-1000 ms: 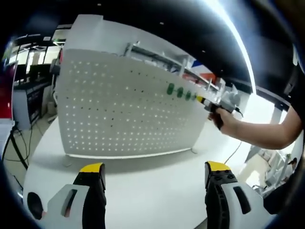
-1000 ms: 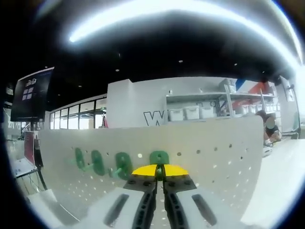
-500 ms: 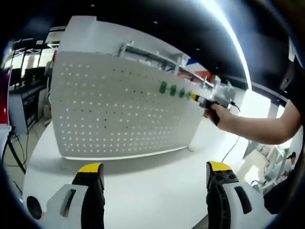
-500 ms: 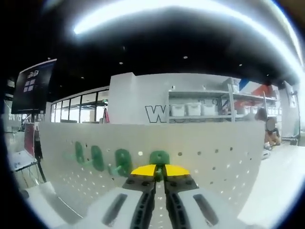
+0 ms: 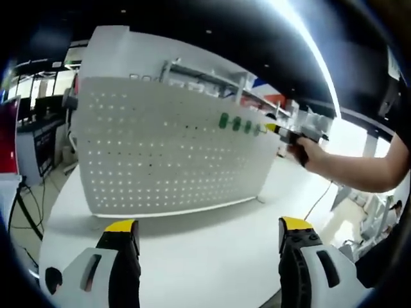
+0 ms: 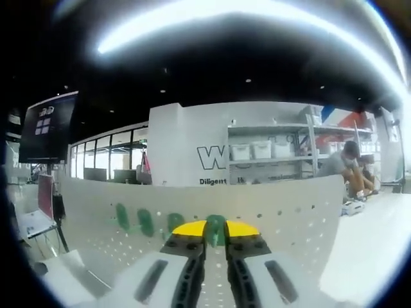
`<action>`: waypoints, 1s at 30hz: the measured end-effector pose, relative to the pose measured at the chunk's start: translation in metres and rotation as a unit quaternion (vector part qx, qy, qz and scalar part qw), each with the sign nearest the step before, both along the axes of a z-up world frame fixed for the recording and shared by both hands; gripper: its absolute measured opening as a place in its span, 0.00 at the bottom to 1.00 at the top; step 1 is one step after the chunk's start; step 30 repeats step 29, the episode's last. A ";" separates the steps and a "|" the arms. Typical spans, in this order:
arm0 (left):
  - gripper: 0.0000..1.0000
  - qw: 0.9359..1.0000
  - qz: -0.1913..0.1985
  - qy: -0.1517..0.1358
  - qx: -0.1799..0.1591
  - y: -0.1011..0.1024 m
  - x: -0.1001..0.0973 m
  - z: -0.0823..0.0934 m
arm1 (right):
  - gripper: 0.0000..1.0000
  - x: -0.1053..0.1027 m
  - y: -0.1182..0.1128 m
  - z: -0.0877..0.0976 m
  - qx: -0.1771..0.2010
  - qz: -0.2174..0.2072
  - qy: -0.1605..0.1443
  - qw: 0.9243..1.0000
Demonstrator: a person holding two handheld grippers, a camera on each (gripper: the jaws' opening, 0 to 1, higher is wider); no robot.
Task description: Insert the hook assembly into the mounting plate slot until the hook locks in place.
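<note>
A white pegboard plate (image 5: 160, 154) stands upright on a white table (image 5: 205, 244). A row of green hooks (image 5: 236, 123) sits near the plate's upper right. My right gripper (image 5: 273, 128), held by a person's hand, has its tip at the right end of that row. In the right gripper view its yellow-tipped jaws stand almost together, my right gripper (image 6: 215, 230) shut on a green hook (image 6: 215, 224) against the plate (image 6: 289, 212). Three more green hooks (image 6: 146, 222) line up to its left. My left gripper (image 5: 207, 231) hangs open over the table, well short of the plate.
Shelving with white bins (image 6: 260, 151) and a wall with lettering stand behind the plate. A person crouches at the far right (image 6: 350, 170). Cables (image 5: 22, 212) trail off the table's left side. A dark screen (image 6: 48, 125) hangs at the left.
The right gripper has drawn back a little from the plate, so the hooks look smaller and closer together. The held hook now sits lower between the jaw tips. The left gripper has hardly moved.
</note>
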State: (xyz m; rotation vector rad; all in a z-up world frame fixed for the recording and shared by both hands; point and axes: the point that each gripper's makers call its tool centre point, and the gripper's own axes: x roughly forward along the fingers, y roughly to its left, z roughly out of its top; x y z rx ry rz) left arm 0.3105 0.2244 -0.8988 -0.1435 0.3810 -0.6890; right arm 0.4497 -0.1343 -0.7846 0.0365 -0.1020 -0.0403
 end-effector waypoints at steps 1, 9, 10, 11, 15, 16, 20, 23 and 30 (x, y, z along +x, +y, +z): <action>0.91 1.000 -0.002 -0.001 -0.001 -0.001 -0.001 0.001 | 0.10 -0.002 0.000 0.001 0.000 0.000 0.001 1.000; 0.94 1.000 -0.022 0.007 0.004 -0.010 -0.014 -0.002 | 0.24 -0.035 0.012 -0.020 -0.012 0.026 0.046 0.999; 0.94 1.000 -0.025 0.005 0.006 -0.011 -0.016 -0.003 | 0.24 -0.039 0.014 -0.024 -0.012 0.031 0.053 0.998; 0.95 1.000 -0.027 0.004 0.009 -0.011 -0.017 -0.004 | 0.26 -0.045 0.016 -0.030 -0.008 0.035 0.061 0.998; 0.96 0.999 -0.035 0.006 0.014 -0.012 -0.023 -0.006 | 0.42 -0.067 0.016 -0.045 -0.011 0.020 0.080 0.997; 0.96 0.999 -0.036 0.006 0.013 -0.013 -0.024 -0.006 | 0.44 -0.075 0.017 -0.049 -0.018 0.020 0.085 0.996; 0.97 0.999 -0.040 0.008 0.012 -0.015 -0.028 -0.005 | 0.58 -0.094 0.019 -0.063 -0.005 0.022 0.100 0.995; 0.99 0.999 -0.045 0.010 0.011 -0.016 -0.032 -0.006 | 0.65 -0.109 0.031 -0.077 -0.009 0.036 0.116 0.993; 0.98 0.999 -0.052 0.012 0.010 -0.018 -0.039 -0.005 | 0.73 -0.133 0.044 -0.095 0.010 0.046 0.135 0.990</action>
